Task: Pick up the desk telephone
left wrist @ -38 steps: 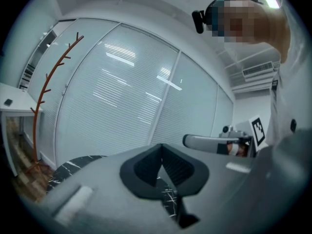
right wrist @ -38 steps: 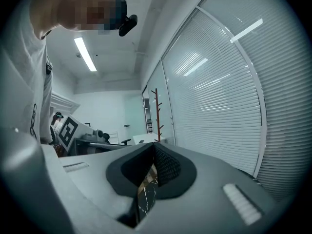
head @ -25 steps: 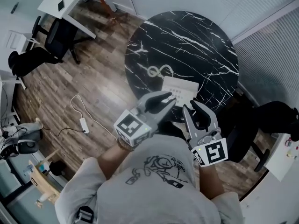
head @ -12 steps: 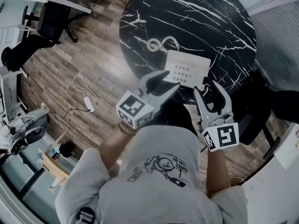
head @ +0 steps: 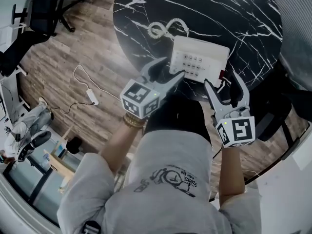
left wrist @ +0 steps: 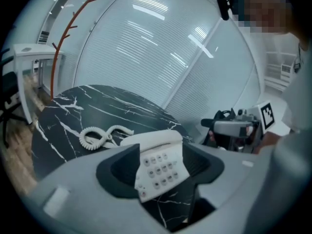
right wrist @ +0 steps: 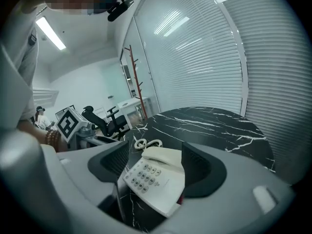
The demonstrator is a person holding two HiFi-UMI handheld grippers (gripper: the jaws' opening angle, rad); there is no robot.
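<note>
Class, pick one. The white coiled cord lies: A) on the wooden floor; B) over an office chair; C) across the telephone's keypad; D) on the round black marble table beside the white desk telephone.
D: the white coiled cord lies on the black marble table, just beside the white desk telephone.

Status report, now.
Left gripper, right gripper: open, jaws just opening, empty. Desk telephone on table, not gripped. Coiled cord beside it, clear of jaws.

left gripper (head: 171,67): jaws apart, have just been opening, pads press on nothing | right gripper (head: 223,79): jaws apart, have just been opening, pads press on nothing | both: held out in front, side by side, tipped a little down | forearms (head: 117,147): bare, reaching forward
</note>
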